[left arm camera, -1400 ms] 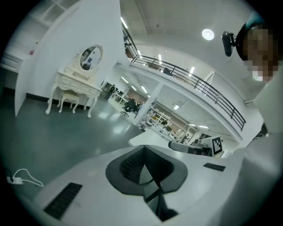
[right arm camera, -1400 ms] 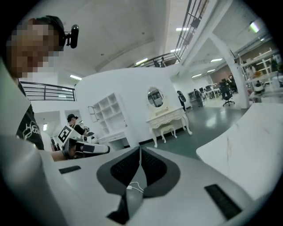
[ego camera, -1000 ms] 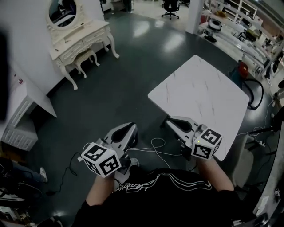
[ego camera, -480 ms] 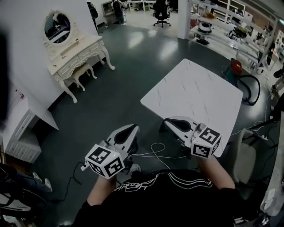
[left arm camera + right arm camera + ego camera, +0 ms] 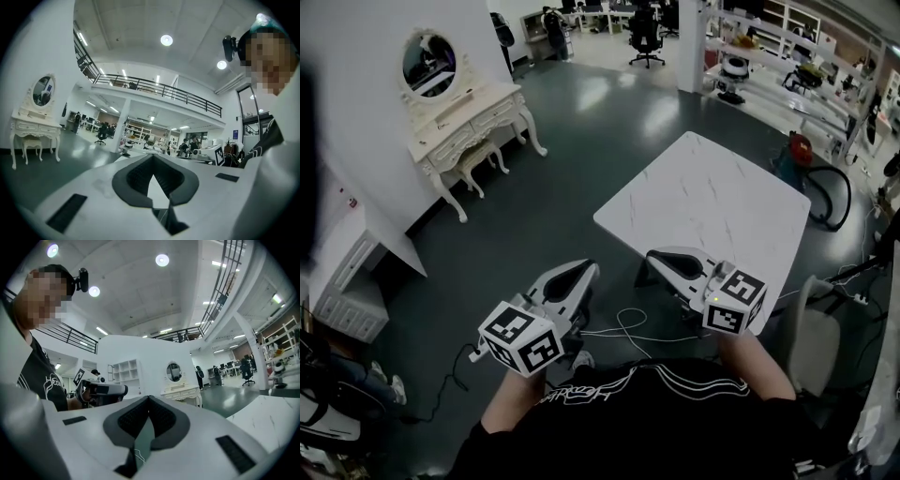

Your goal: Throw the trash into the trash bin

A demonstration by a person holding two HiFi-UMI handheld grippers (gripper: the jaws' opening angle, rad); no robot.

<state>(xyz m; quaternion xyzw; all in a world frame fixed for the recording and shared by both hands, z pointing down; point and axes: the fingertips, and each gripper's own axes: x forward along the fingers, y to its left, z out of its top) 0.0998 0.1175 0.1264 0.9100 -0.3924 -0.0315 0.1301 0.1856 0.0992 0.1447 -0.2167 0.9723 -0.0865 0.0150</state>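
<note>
I see no trash and no trash bin in any view. In the head view my left gripper (image 5: pixel 581 272) is held level over the dark floor, jaws shut and empty. My right gripper (image 5: pixel 661 259) is level too, at the near corner of the white marble table (image 5: pixel 712 202), shut with nothing in it. In the left gripper view the left gripper (image 5: pixel 152 158) points across the hall, and the right gripper's marker cube (image 5: pixel 218 155) shows at the right. In the right gripper view the right gripper (image 5: pixel 149 400) faces the other hand's left gripper (image 5: pixel 101 390).
A cream dressing table with an oval mirror (image 5: pixel 469 108) and a stool (image 5: pixel 478 155) stands by the left wall. White cables (image 5: pixel 628 328) lie on the floor by my feet. A red machine with a hose (image 5: pixel 802 155) and shelving (image 5: pixel 769 56) are at the right. Office chairs stand far back.
Both grippers have drifted a little and risen slightly, staying shut. The head view has shifted, so the table and dressing table sit a bit differently in the picture.
</note>
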